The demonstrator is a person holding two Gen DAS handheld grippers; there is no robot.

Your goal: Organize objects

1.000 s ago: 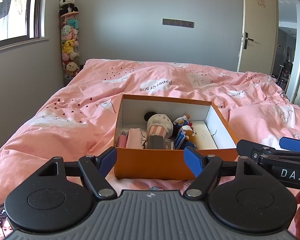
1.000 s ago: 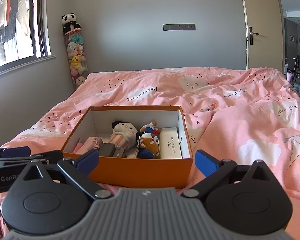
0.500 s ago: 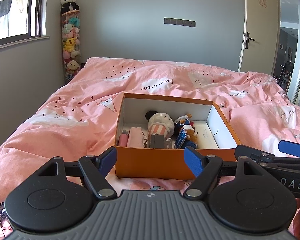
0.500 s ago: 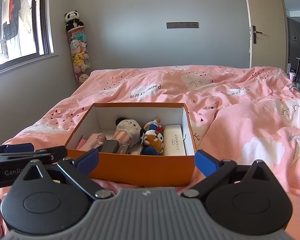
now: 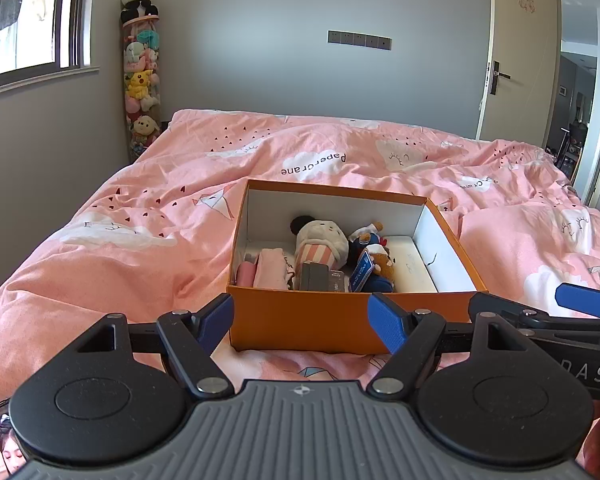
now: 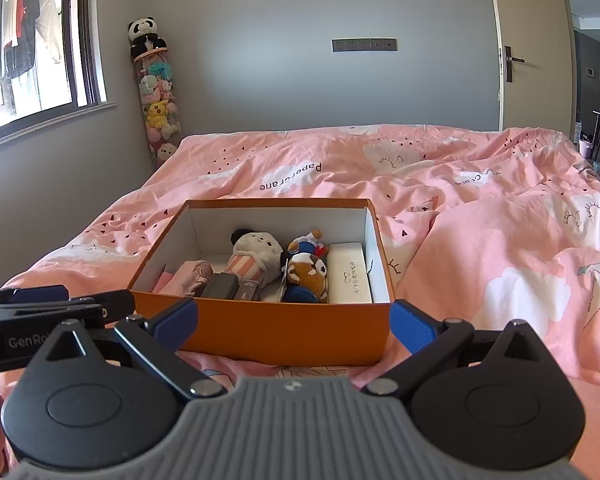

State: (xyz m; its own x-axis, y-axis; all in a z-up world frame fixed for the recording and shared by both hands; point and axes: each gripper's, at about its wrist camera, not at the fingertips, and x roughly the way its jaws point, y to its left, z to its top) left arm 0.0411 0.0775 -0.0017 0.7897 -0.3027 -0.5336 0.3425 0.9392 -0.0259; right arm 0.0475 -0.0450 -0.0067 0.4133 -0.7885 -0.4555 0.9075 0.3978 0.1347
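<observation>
Nearest the cameras, the left gripper [image 5: 302, 322] and the right gripper [image 6: 294, 326] hang side by side over the near edge of the bed, each with its blue-padded black fingers spread wide and nothing between them. Each shows at the edge of the other's view — the right one low on the right of the left wrist view, the left one low on the left of the right wrist view.

Just beyond the fingertips sits the open orange cardboard box with white inner walls [image 6: 276, 338], resting on the pink printed duvet [image 5: 140, 240]. Inside, from left to right: folded pink cloth items [image 6: 190, 278], a dark grey rectangular case [image 6: 220, 286] at the front wall, a cream plush in a pink-striped outfit [image 6: 256, 254] lying toward the back, a small brown-and-white plush animal [image 6: 308, 274] with a smaller blue-and-white plush behind it, and a long white glasses case [image 6: 348, 274] along the right wall.

Farther off, the duvet runs crumpled to the grey wall. In the left corner stands a tall clear tube of stuffed toys [image 5: 142, 80] topped by a panda plush [image 5: 138, 2] — beside the window [image 6: 40, 48]. A beige door [image 5: 518, 60] stands on the right.
</observation>
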